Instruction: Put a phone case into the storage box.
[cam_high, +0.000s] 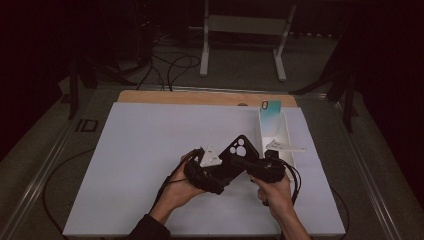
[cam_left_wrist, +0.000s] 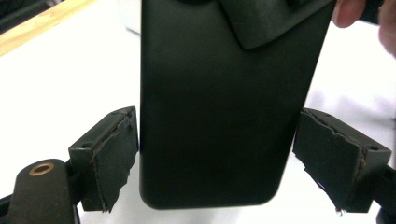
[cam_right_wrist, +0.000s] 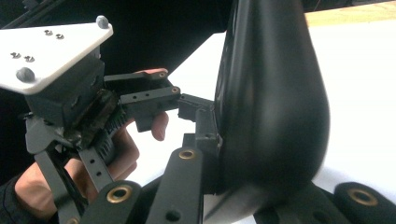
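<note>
- Hand-over is judged to be the step in hand: the black phone case (cam_high: 239, 157) is held above the white table (cam_high: 140, 165), pinched shut by the right gripper (cam_high: 256, 167).
- Left gripper (cam_left_wrist: 215, 154) jaws are seen spread wide beside the case, pads apart from its edges; closing or withdrawal is called for next.
- Farther off, a white tray (cam_high: 286, 135) with a teal case (cam_high: 270, 114) is shown from above.

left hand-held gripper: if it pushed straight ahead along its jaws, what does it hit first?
Probably the black phone case, already standing between the jaws of the left hand-held gripper. Beyond it along the same line, the right hand-held gripper is clamped on the case's far part. Depth is hard to judge.
</note>
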